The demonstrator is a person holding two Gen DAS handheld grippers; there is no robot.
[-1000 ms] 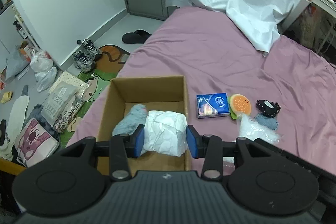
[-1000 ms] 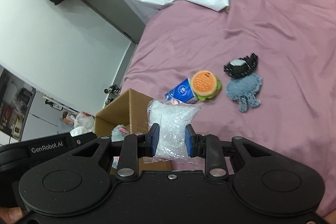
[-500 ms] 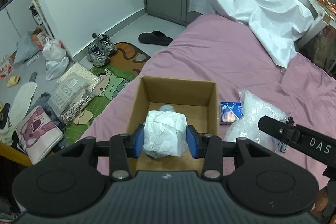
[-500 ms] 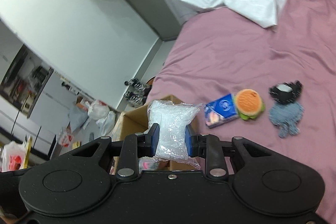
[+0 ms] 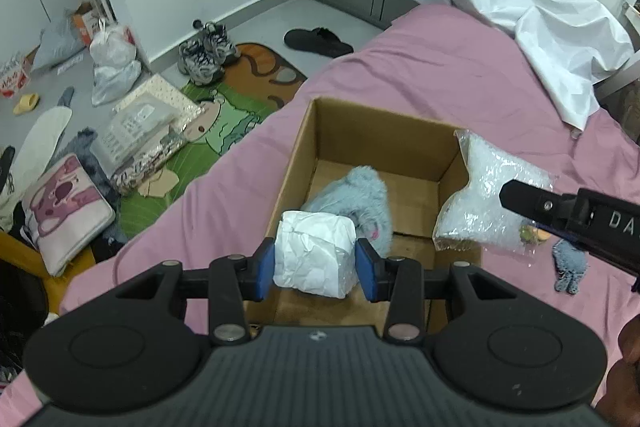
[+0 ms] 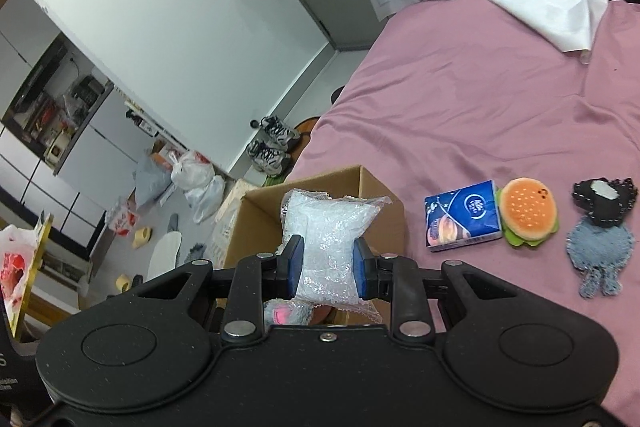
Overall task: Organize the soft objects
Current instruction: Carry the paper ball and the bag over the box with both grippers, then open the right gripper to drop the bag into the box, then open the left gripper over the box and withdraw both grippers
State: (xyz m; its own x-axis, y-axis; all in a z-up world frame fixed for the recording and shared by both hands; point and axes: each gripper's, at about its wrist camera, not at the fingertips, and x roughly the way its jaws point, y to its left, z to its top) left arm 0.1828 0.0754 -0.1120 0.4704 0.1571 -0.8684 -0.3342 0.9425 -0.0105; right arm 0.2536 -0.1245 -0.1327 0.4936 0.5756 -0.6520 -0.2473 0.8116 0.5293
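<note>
My left gripper (image 5: pixel 315 269) is shut on a white wrapped pack (image 5: pixel 316 258), held over the near edge of the open cardboard box (image 5: pixel 400 131) on the pink bed. A grey-blue plush (image 5: pixel 356 197) lies inside the box. My right gripper (image 6: pixel 327 269) is shut on a clear plastic bag of white filling (image 6: pixel 326 241), held over the box's right wall (image 6: pixel 380 219); the bag also shows in the left wrist view (image 5: pixel 486 197). A blue tissue pack (image 6: pixel 462 221), a burger plush (image 6: pixel 528 213) and a denim and black plush (image 6: pixel 600 239) lie on the bed to the right.
A white sheet (image 5: pixel 540 7) is heaped at the bed's far end. The floor to the left holds sneakers (image 5: pixel 204 51), a slipper (image 5: pixel 318 41), plastic bags (image 5: pixel 112 63), a pink cushion (image 5: pixel 66 211) and a green mat (image 5: pixel 224 123).
Both grippers moved closer over the box. The right gripper's bag now hangs at the box's right wall, and the grey-blue plush shows beyond the white pack.
</note>
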